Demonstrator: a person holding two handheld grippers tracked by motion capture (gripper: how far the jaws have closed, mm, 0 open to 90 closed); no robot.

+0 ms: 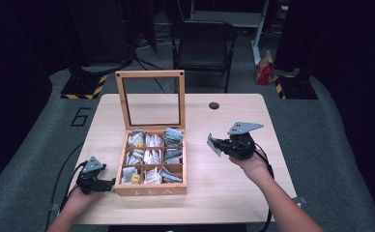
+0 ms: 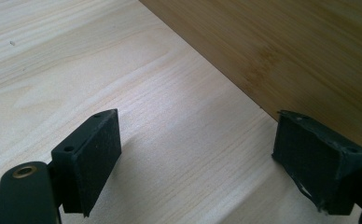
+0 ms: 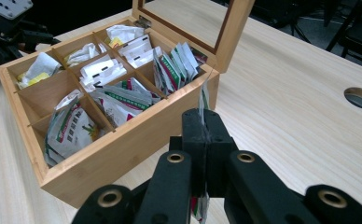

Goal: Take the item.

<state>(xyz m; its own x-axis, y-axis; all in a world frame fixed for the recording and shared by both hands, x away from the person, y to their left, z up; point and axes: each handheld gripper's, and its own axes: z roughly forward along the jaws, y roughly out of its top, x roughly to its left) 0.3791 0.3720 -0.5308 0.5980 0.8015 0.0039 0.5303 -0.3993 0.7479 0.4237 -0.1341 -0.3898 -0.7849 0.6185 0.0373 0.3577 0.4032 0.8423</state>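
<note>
Between the clenched jaws of the right gripper [image 3: 202, 128], a tea sachet [image 3: 203, 100] is standing edge-on, apparently being carried just beside the tea box [image 3: 123, 149]. Beyond it, the left gripper [image 2: 198, 158] is resting released against the box wall, likely steadying it.

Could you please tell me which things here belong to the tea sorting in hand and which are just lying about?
In the job:
- tea packet, pinched in the right gripper
- wooden tea box, lid up
- left gripper, open beside the box's left wall

Just about:
- folding chair
- red bag on the floor
- table's cable hole
</note>
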